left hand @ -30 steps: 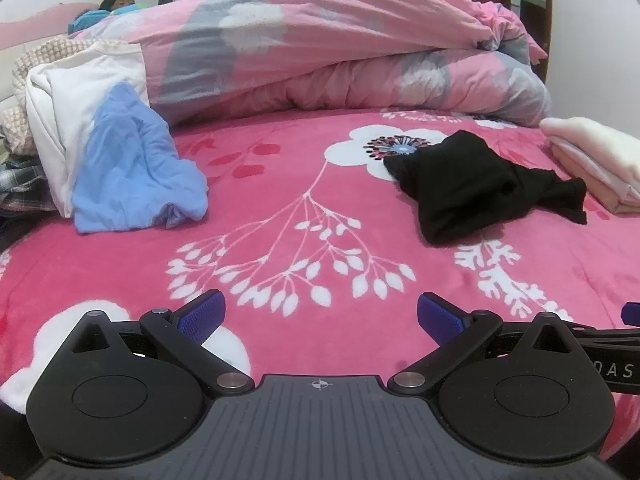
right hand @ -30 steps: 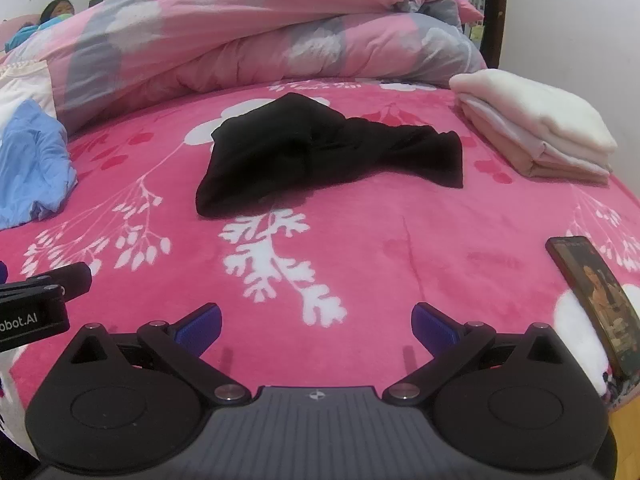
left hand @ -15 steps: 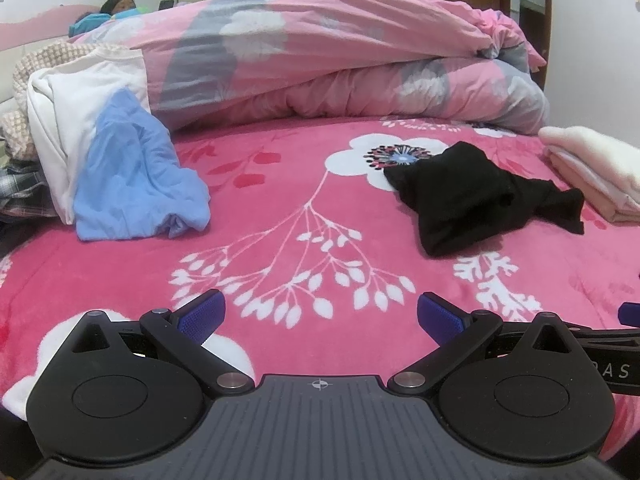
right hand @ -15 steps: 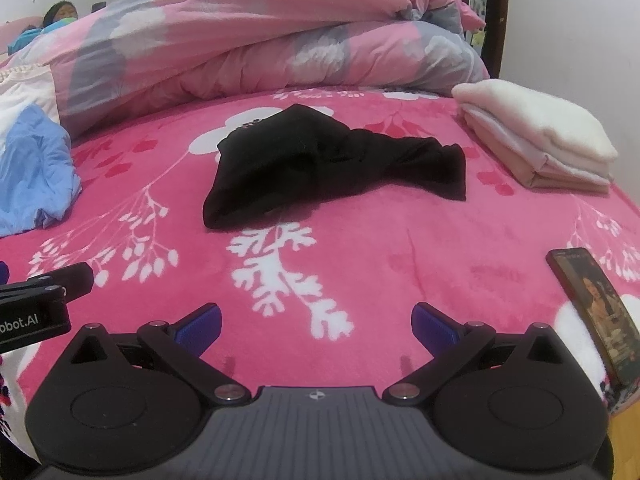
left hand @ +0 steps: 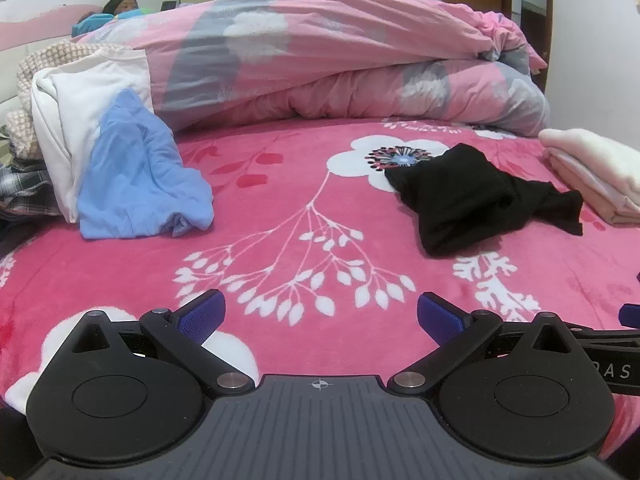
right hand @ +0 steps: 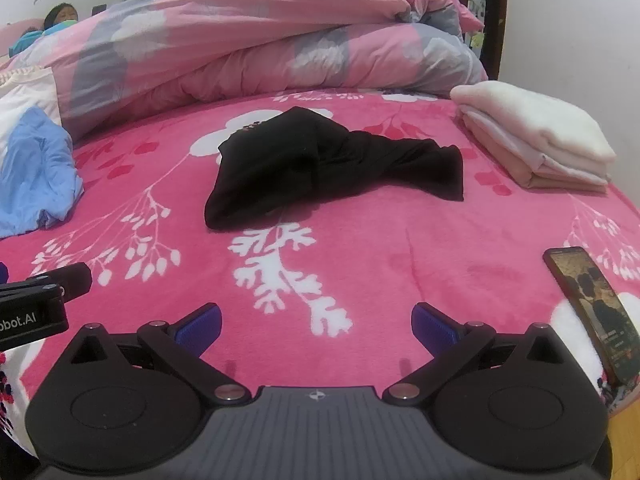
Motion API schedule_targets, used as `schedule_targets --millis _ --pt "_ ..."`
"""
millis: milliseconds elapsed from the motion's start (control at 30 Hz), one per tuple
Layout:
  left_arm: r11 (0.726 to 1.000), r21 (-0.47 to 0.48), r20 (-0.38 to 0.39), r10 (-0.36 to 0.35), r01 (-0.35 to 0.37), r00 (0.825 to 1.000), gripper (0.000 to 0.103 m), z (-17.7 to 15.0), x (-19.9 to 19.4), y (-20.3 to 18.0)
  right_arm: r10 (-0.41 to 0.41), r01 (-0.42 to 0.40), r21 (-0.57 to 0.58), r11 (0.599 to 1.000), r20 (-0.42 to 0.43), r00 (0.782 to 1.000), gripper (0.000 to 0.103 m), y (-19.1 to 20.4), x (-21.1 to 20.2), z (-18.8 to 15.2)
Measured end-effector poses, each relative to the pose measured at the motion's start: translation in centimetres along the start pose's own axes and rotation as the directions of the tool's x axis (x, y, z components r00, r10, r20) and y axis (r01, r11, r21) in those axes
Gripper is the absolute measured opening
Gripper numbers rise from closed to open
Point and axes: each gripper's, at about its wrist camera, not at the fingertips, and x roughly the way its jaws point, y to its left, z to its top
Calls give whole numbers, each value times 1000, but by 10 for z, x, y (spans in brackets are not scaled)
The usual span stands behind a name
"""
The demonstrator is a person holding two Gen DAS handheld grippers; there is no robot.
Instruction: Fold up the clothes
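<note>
2 grippers hover low over the near edge of a bed covered by a pink blanket (left hand: 280, 184) printed with white flowers and leafy branches. The left gripper (left hand: 321, 316) has its jaws spread wide with nothing between the blue pads, and the right gripper (right hand: 316, 322) is likewise wide apart and empty; neither touches any cloth.

The black garment (right hand: 320, 164) lies crumpled on the blanket around the middle of the bed, toward the right side, 1 thin end trailing off to the right. It rests partly over a white flower print and sits well ahead of both grippers. What kind of garment it is cannot be told from its bunched shape; it may be trousers or a top.

Near the right edge of the bed, a stack of folded pale clothes (right hand: 536, 140), cream on top and pinkish below, sits just beside the garment's trailing end without touching it. A phone (right hand: 596, 308) with a lit screen lies at the near right corner of the bed.

By the left edge a light blue garment (left hand: 140, 176) slumps against a white garment (left hand: 68, 120) and other piled clothes. A rolled pink and grey quilt (left hand: 340, 60) spans the far edge, and beyond it a person (left hand: 120, 2) lies at the far left corner.
</note>
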Motion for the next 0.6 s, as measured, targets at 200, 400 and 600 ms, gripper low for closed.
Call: schedule_targets --millis 200,400,600 --pt "1000 3 0 -3 3 1000 103 -1 0 0 0 0 7 1000 1 1000 103 -2 0 -2" --pt "999 -21 8 -26 26 1000 103 -4 3 2 -2 2 22 1000 11 1000 103 -5 2 -5" --pt "996 -47 27 -69 70 997 103 -5 6 4 5 -8 46 999 63 998 103 -15 4 -11"
